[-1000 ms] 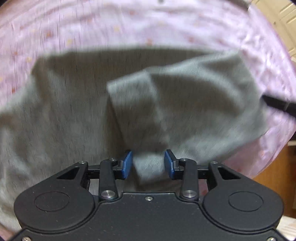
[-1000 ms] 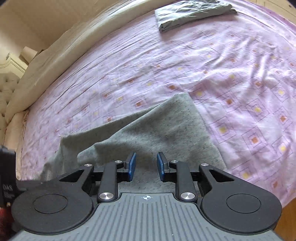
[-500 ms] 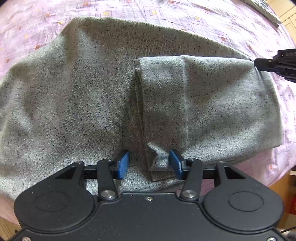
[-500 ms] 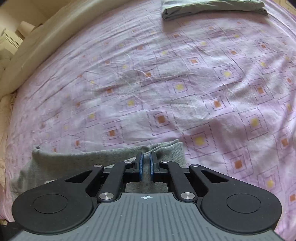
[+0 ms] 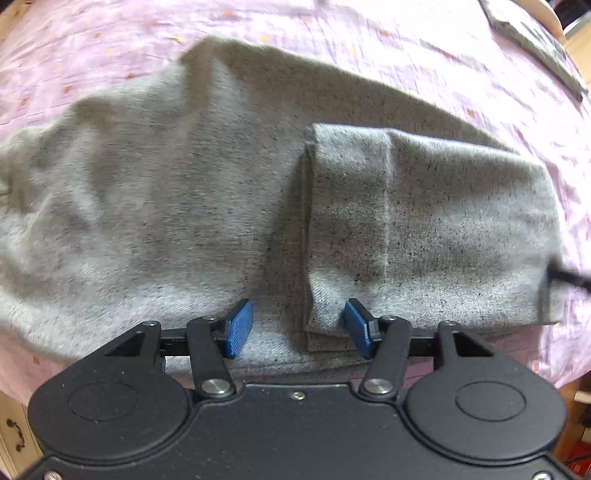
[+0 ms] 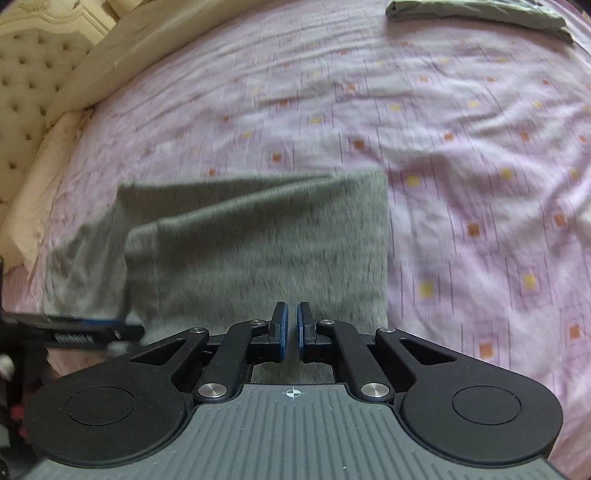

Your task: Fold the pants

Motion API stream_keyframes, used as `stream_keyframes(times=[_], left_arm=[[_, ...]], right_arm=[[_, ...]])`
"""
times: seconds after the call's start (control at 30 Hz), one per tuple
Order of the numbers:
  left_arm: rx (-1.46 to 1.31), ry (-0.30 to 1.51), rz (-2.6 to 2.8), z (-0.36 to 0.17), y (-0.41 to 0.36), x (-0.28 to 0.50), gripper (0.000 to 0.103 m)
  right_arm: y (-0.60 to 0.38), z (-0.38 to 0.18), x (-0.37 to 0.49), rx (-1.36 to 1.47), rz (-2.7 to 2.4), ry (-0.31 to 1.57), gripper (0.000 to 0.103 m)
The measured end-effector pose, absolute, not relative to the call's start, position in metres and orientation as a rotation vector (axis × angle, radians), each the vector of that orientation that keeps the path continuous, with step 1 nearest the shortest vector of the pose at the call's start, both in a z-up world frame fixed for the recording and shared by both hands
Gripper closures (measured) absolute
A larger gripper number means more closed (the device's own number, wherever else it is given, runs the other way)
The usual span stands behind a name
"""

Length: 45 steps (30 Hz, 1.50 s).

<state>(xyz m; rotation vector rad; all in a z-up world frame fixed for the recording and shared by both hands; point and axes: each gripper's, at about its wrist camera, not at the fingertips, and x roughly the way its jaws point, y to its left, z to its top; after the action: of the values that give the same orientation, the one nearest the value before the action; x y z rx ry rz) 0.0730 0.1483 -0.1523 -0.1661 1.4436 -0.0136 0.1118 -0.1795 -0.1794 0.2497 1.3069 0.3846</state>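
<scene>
Grey pants [image 5: 184, 206] lie on the pink patterned bed sheet [image 5: 332, 40], with the leg end folded over onto the right part as a flap [image 5: 424, 229]. My left gripper [image 5: 297, 328] is open at the near edge, its blue pads to either side of the flap's corner, holding nothing. In the right wrist view the folded pants [image 6: 258, 251] lie just ahead of my right gripper [image 6: 291, 328], whose blue pads stand nearly together with a thin gap and no cloth visible between them. The left gripper's fingers [image 6: 92, 328] show at the left edge.
A second folded grey garment [image 6: 480, 14] lies at the far side of the bed, also in the left wrist view [image 5: 535, 44]. A cream quilt [image 6: 155, 48] and tufted headboard [image 6: 33, 85] are at far left. The bed edge and wooden furniture [image 5: 14, 435] are near me.
The left gripper let the folded flap down and opened wider. The right gripper closed, then drew back from the pants' right edge, so more of the pants show now.
</scene>
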Motion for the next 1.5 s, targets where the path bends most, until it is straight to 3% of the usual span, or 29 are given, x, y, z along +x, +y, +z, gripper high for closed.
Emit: stream_keyframes(times=[0.4,0.97,1.2,1.37,1.5], left_arm=[[-0.177,1.353,0.172,-0.103,0.243,0.03,0.044],[-0.229,1.295,0.205,-0.122,0.419,0.02,0.038],[-0.354,1.33,0.138,-0.158,0.458,0.039,0.024],[-0.402,1.363,0.061,-0.182,0.458,0.05,0.001],[-0.316,1.35,0.064,-0.185,0.444,0.054,0.0]], right_arm=[[-0.167,-0.19,0.101,0.221,0.312,1.334,0.1],[-0.027,-0.133,0.081,0.304,0.34,1.211,0.097],[0.035,-0.131,0.068,0.279,0.363,1.231,0.097],[0.053,-0.131,0.06,0.273,0.346,1.248,0.097],[0.061,-0.131,0.058,0.279,0.331,1.248,0.097]])
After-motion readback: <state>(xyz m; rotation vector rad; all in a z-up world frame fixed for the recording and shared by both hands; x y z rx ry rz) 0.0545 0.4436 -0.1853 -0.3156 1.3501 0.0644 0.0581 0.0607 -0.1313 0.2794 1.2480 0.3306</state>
